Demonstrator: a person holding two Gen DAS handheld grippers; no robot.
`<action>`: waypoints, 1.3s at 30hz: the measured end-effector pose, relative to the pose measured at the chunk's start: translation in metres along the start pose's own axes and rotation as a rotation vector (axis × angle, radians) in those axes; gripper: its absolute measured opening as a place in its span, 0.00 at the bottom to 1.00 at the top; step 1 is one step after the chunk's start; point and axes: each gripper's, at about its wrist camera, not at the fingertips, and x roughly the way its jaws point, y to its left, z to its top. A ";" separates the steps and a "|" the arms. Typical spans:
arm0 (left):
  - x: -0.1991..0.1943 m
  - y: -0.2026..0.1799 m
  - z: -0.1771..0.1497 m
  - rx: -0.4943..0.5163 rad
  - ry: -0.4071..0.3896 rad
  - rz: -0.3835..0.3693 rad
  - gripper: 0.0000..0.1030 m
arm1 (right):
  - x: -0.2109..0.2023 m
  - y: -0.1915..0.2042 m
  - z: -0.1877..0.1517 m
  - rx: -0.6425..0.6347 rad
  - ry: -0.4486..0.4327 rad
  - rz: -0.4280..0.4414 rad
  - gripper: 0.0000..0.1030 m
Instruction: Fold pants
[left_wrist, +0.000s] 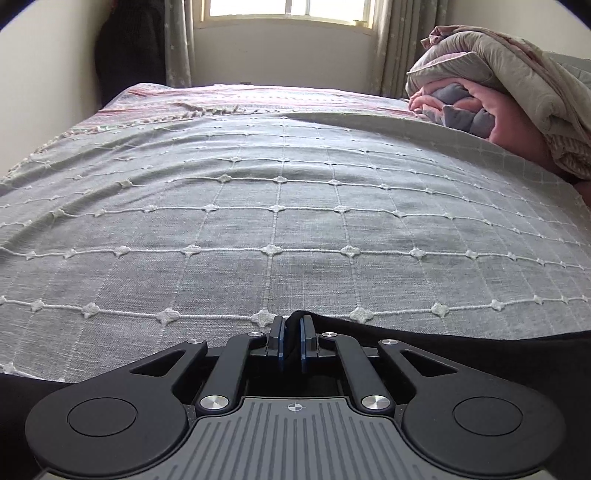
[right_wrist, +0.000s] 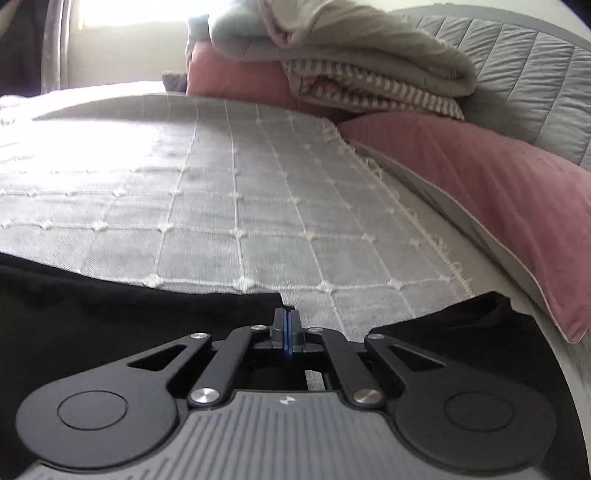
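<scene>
Black pants (left_wrist: 480, 354) lie at the near edge of a bed with a grey grid-patterned cover (left_wrist: 288, 229). My left gripper (left_wrist: 291, 325) is shut on a fold of the black pants, which rises between its pads. In the right wrist view the black pants (right_wrist: 110, 317) spread to the left and right below the gripper. My right gripper (right_wrist: 287, 317) has its pads pressed together at the corner edge of the pants; whether fabric is pinched between them does not show clearly. Most of the pants are hidden under both grippers.
A pile of folded quilts and blankets (left_wrist: 509, 96) sits at the far right of the bed. A pink pillow (right_wrist: 498, 192) and padded grey headboard (right_wrist: 517, 74) lie to the right. A window (left_wrist: 288, 11) and curtains stand beyond the bed.
</scene>
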 end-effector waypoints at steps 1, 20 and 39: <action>0.001 -0.003 -0.001 0.000 -0.003 0.007 0.05 | 0.001 -0.001 -0.002 0.001 0.006 0.002 0.40; 0.004 -0.017 -0.010 -0.057 -0.006 -0.020 0.06 | 0.003 0.008 -0.009 -0.112 0.031 0.020 0.44; -0.085 0.078 -0.036 -0.141 -0.057 -0.033 0.43 | -0.040 0.078 0.017 -0.163 -0.034 0.027 0.66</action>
